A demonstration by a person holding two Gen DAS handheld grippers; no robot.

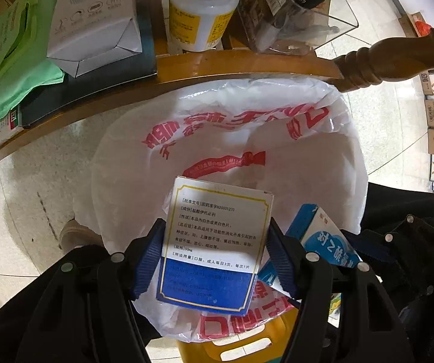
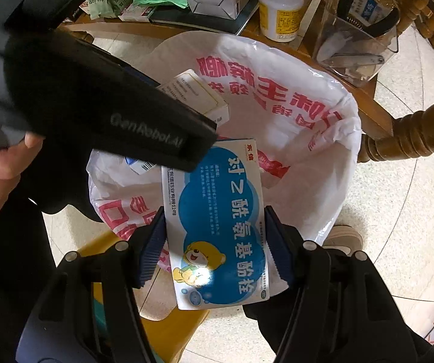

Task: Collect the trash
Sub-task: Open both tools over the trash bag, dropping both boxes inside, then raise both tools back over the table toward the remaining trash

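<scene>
We hold both cartons over the white red-lettered plastic bin bag (image 1: 247, 127) at frame centre — left gripper (image 1: 214, 260) clamping the white-and-blue medicine box (image 1: 214, 242), right gripper (image 2: 217, 248) clamping the blue bear-printed carton (image 2: 220, 227) — so next we likely release both.

Left gripper (image 1: 214, 260): black plastic arms, silver round screws, ribbed blue pads on jaws. Right gripper (image 2: 215, 248): same black frame, blue ribbed pads. Grey "GenRobot.AI" lettering on black housing at 10 o'clock, right view. Dark clothing; beige shoe (image 2: 345, 237) at 4 o'clock.
</scene>
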